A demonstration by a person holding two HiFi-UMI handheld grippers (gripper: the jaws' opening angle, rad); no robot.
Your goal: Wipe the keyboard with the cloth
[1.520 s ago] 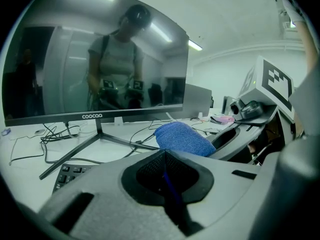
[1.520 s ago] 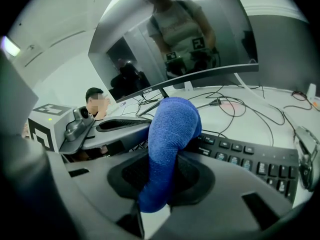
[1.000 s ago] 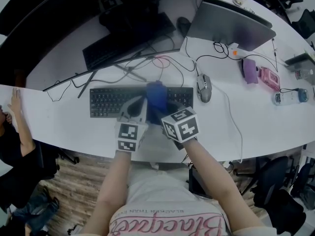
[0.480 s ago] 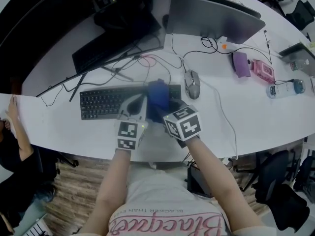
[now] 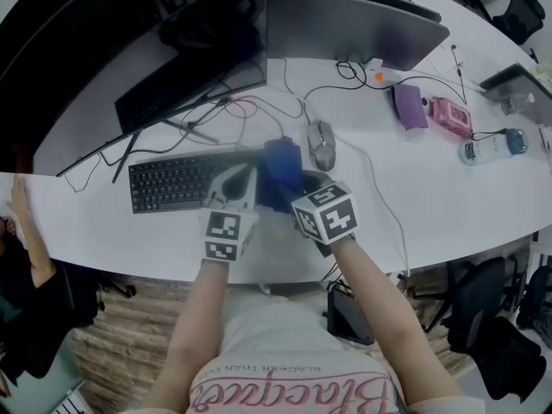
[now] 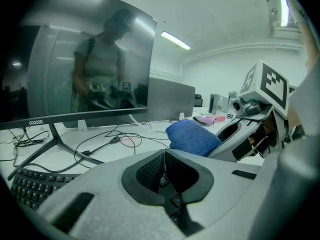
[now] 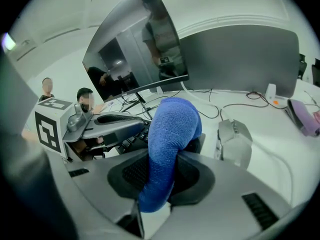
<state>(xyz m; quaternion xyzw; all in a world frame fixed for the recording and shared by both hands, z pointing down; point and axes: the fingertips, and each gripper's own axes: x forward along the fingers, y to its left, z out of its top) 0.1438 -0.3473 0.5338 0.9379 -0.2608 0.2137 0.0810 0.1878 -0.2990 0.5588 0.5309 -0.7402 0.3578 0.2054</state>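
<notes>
The black keyboard lies on the white desk in front of the monitor. A blue cloth rests over its right end, close to the mouse. My right gripper is shut on that cloth, which bulges up from between the jaws and hangs forward. My left gripper sits just left of it above the keys, jaws closed together with nothing between them. In the left gripper view the cloth shows to the right, and a strip of keyboard at lower left.
A grey mouse lies just right of the keyboard, with cables behind it. A big monitor and a second screen stand at the back. A purple item, a pink item and a bottle lie far right.
Both grippers and the cloth have slid right along the keyboard, from about its middle to its right end next to the mouse. Both jaws stay as they were.
</notes>
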